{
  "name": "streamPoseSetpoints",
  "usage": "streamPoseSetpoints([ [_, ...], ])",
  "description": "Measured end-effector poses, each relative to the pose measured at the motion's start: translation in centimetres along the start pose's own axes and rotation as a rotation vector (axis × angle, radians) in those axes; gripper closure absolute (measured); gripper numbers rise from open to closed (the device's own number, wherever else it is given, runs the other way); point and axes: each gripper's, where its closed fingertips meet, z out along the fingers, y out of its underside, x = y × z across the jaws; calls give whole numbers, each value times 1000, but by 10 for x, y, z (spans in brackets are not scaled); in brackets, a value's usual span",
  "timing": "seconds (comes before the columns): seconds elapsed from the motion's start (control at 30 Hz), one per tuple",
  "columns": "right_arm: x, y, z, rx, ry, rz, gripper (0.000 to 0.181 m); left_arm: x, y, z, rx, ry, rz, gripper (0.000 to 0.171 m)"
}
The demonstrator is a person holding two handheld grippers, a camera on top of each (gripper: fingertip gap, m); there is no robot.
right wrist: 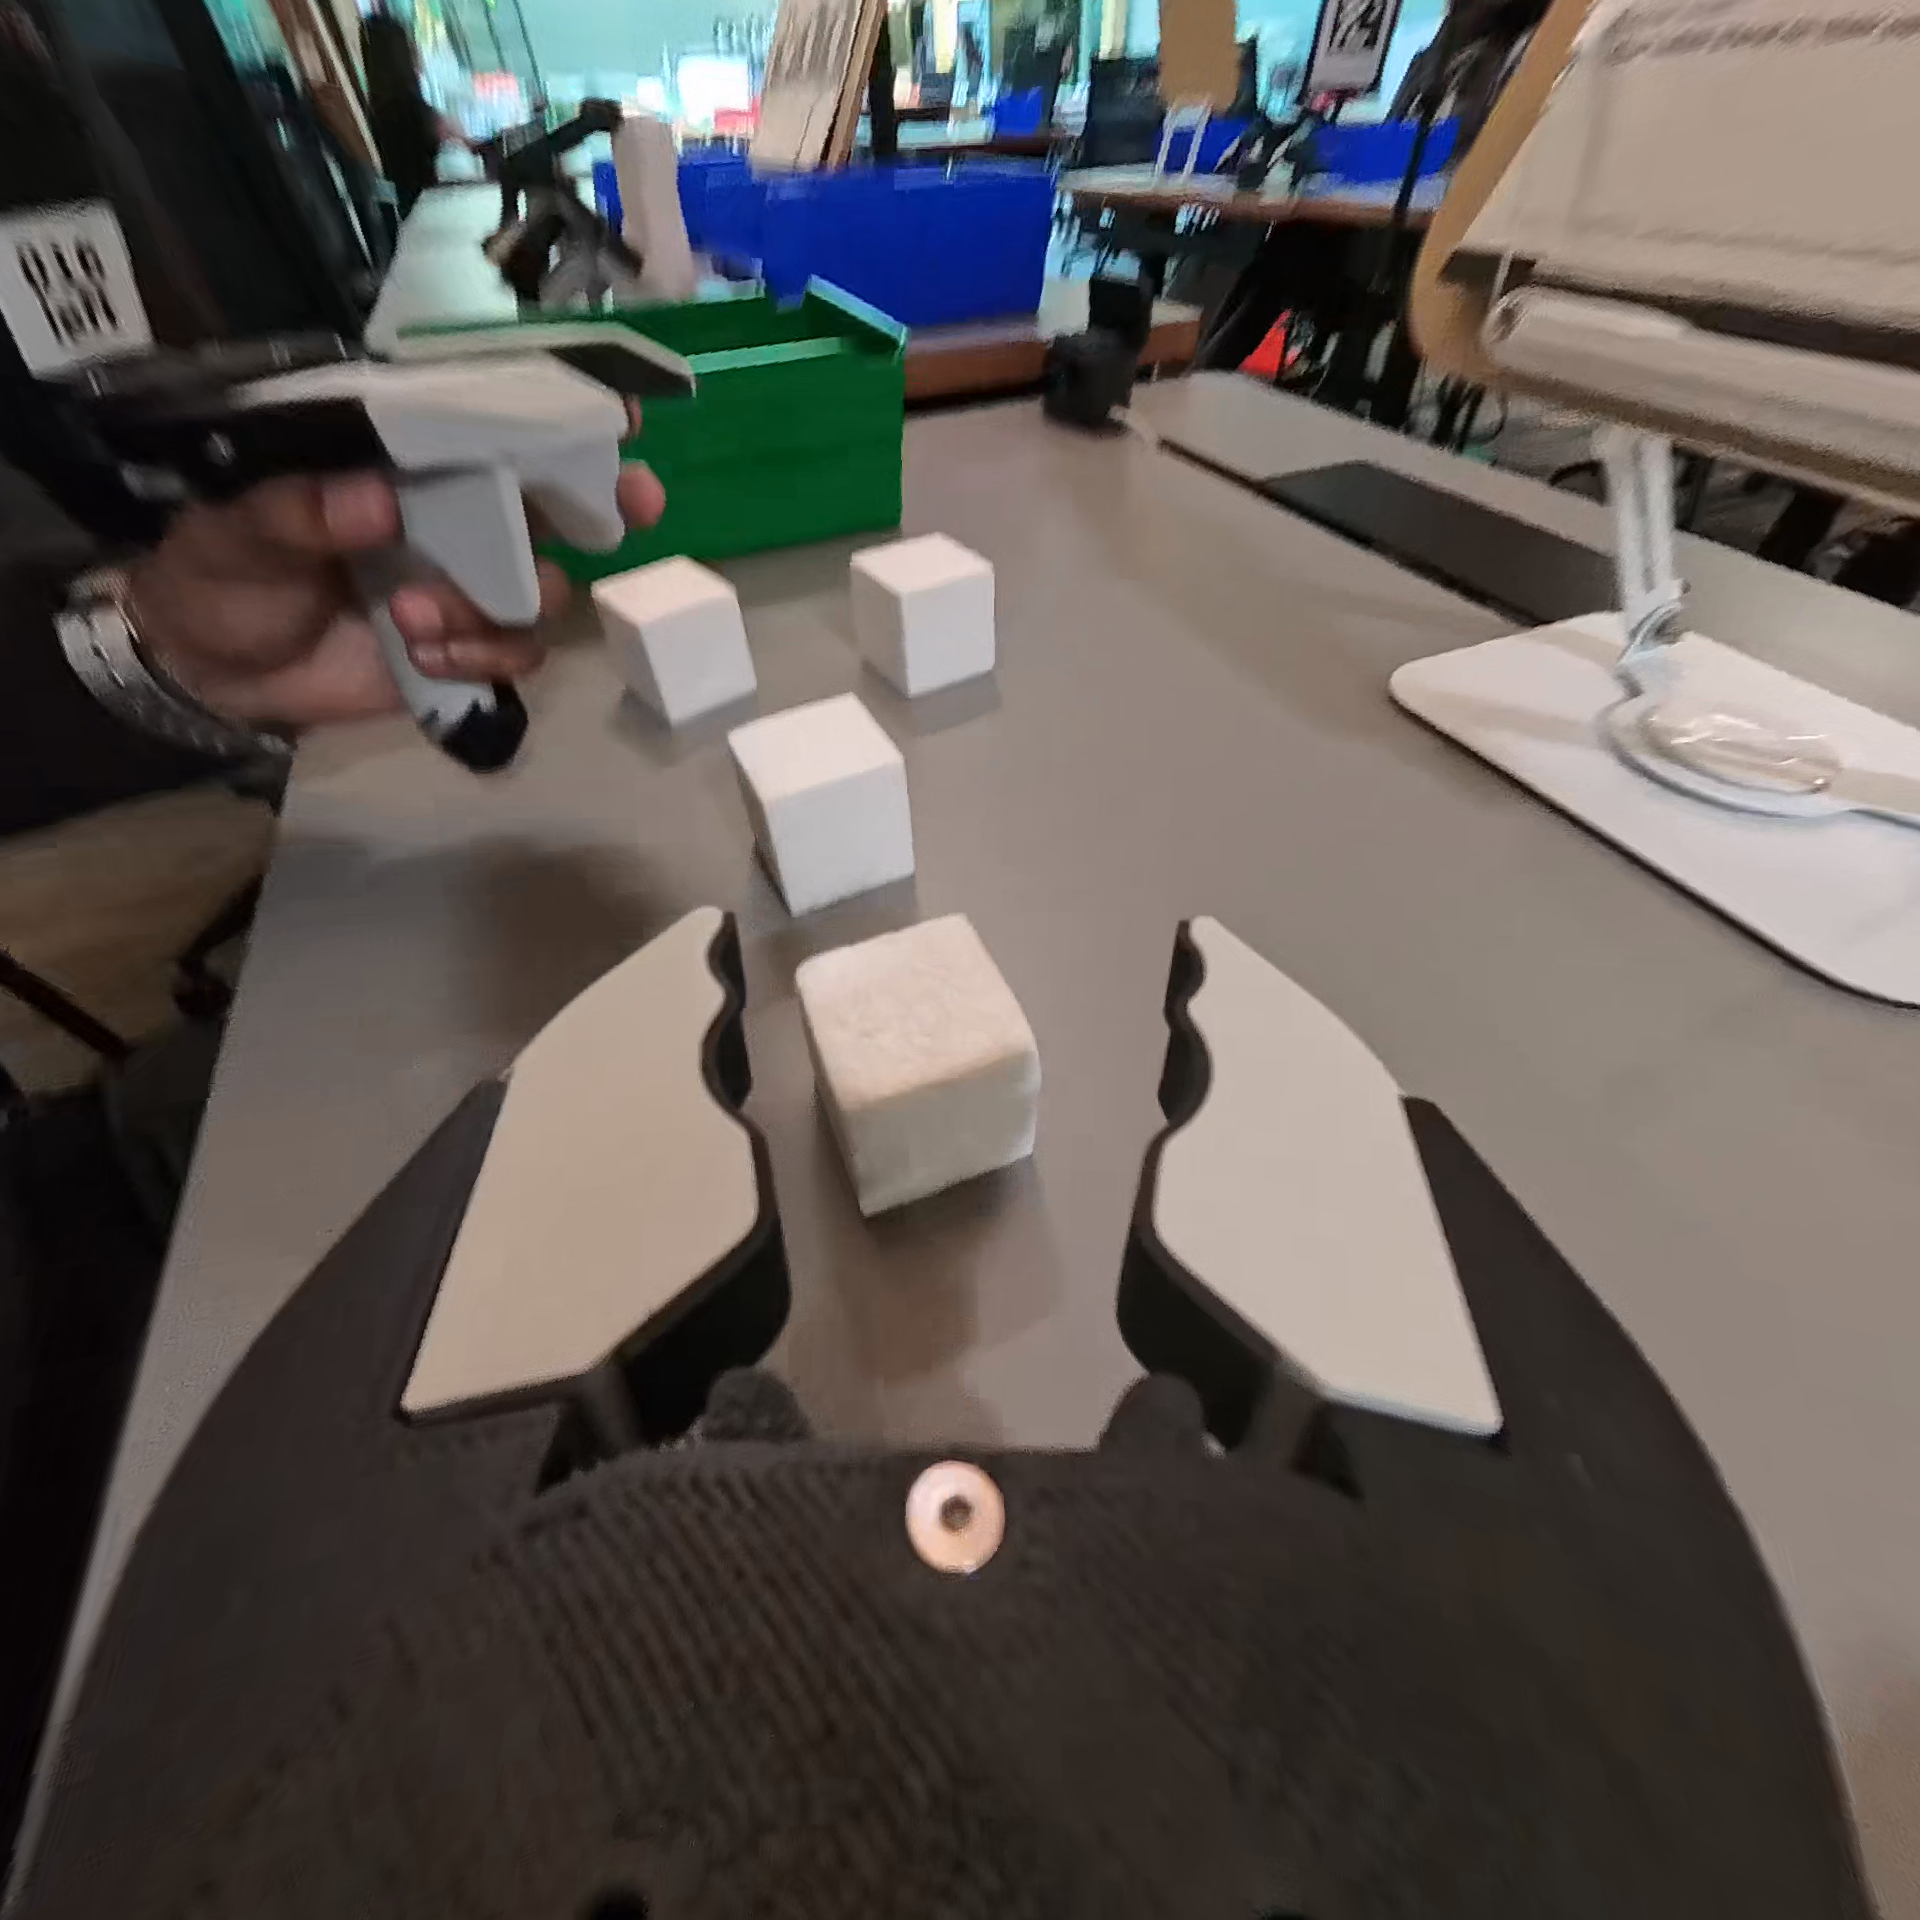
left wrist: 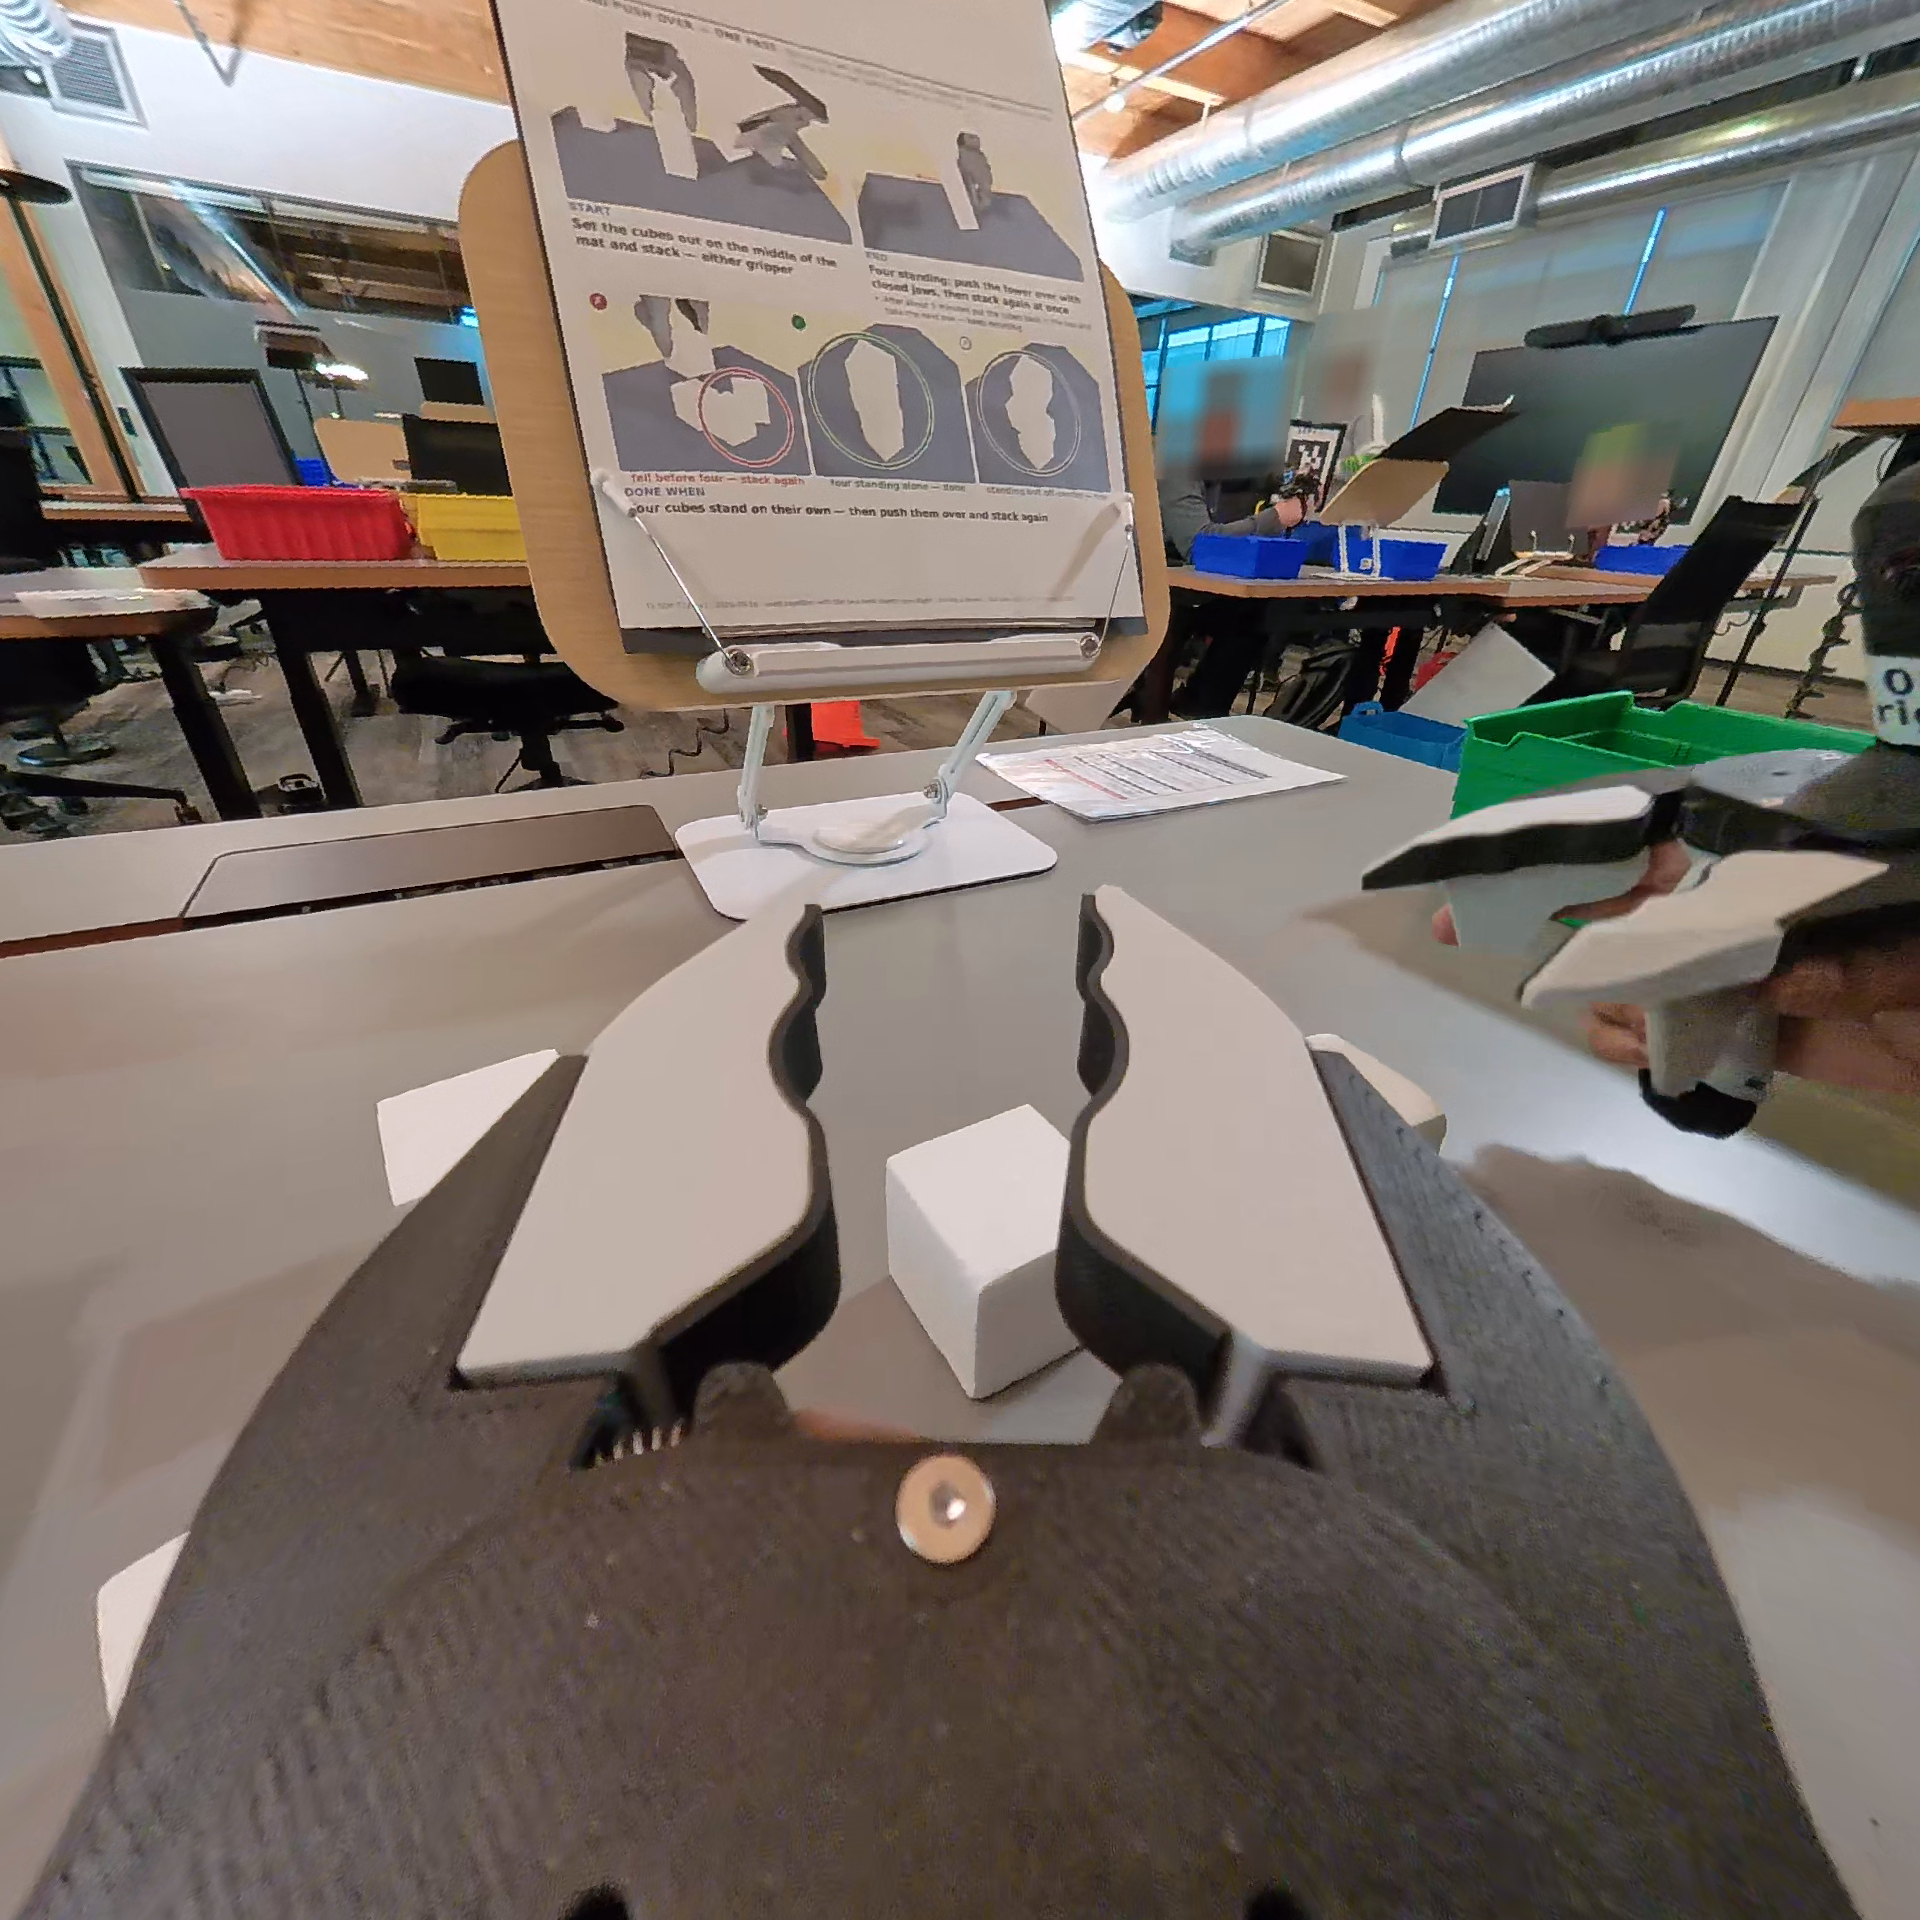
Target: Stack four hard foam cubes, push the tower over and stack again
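Four white foam cubes lie apart on the grey table, none stacked. In the right wrist view my right gripper is open, and the nearest cube sits on the table between its fingers, touching neither. Three more cubes lie beyond it. In the left wrist view my left gripper is open and held above a cube seen between its fingers. Other cubes peek out at its sides. The right gripper, held in a hand, shows at the right.
A document stand with a white base stands at the table's far side. A green bin sits at one end. A sleeved sheet lies behind. A dark recessed panel is set in the tabletop.
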Motion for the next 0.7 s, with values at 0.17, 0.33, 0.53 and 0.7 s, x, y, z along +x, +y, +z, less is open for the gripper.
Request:
streamPoseSetpoints([
  [0.17,-1,27,11,-130,-17,-37,101,2,2,2,-12,7,2,124],
  [0.33,-6,35,15,-178,-31,-66,102,2,5,3,-28,10,10,124],
  [0.53,-15,37,21,-242,-36,-164,107,2,8,4,-42,10,7,124],
  [0.7,-6,53,30,-470,-43,-310,106,4,11,5,-57,17,14,124],
])
